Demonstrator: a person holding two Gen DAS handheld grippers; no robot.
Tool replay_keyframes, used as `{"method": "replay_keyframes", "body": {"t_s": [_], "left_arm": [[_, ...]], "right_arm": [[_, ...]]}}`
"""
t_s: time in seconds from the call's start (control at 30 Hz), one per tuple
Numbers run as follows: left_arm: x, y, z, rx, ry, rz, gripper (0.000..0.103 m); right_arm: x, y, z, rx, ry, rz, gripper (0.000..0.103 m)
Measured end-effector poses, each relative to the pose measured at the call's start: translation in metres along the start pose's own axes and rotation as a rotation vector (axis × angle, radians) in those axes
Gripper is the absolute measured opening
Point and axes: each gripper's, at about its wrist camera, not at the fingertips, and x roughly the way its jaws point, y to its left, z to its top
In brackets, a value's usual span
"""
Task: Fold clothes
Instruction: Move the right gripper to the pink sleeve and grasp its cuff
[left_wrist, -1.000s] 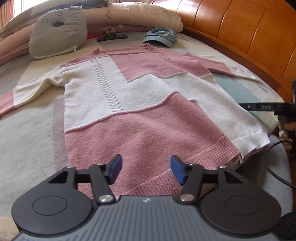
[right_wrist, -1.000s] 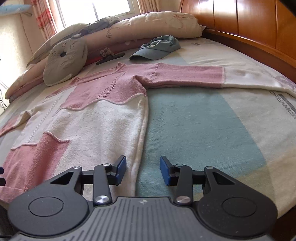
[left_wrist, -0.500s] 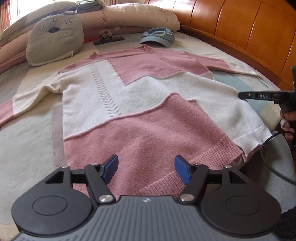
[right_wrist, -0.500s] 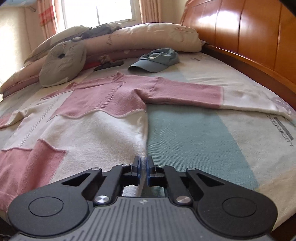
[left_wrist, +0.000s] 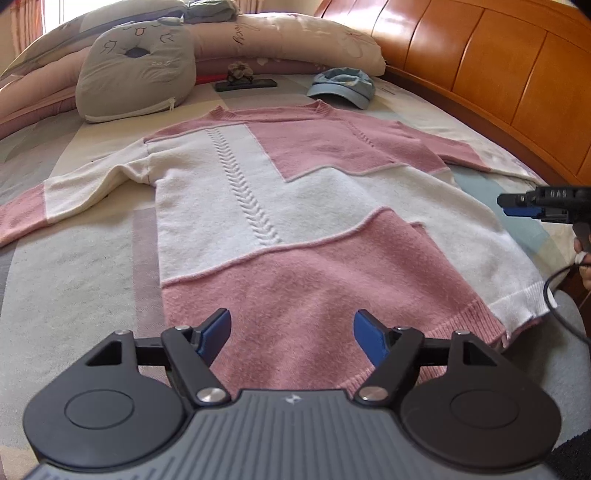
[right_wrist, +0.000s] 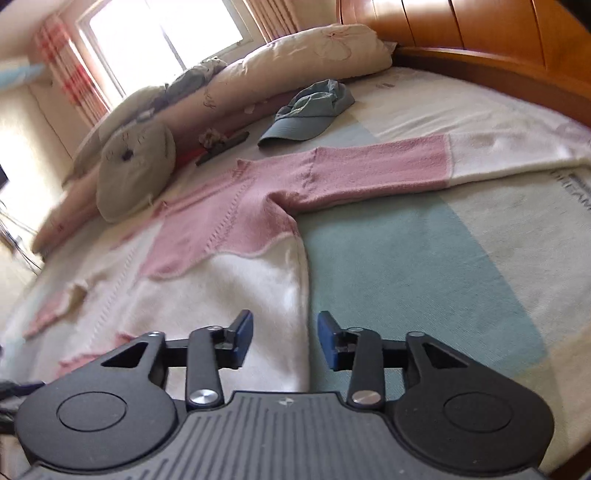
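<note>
A pink and white sweater (left_wrist: 295, 206) is spread flat and face up on the bed (left_wrist: 74, 280), neck toward the pillows (left_wrist: 288, 37) and hem toward the near edge, with both sleeves stretched straight out to the sides; no part of it is folded over another. Laid out like this, every edge can be reached, which suits a fold begun from hem, side or sleeve. The left gripper (left_wrist: 291, 334) is held low over the pink hem band near its middle, its blue fingers spread wide with nothing between them, so the cloth could be taken there. The right gripper (right_wrist: 285, 341) is held along the sweater's right side seam, where white knit meets the teal stripe of the bedspread; its fingers are likewise parted and empty, the seam lying in line with the gap. From the left view it is seen beside the right flank, above the cloth. A blue cap (left_wrist: 341, 85), a grey cushion (left_wrist: 136, 70) and a small dark object by the pillows are set well apart from the sweater, beyond its neckline, and should not hinder folding.
</note>
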Motion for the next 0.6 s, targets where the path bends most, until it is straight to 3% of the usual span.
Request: {"method": "replay_keyframes", "body": {"t_s": [0.33,0.6], "left_arm": [[0.016,0.018,0.015,-0.075,0.001,-0.026,0.075],[0.048,0.032,0.022,-0.157,0.049,-0.047,0.075]], "right_arm": [[0.045,-0.024,0.026,0.139,0.045,0.032,0.068],[0.06,-0.052,0.03,0.283,0.022,0.147,0.074]]}}
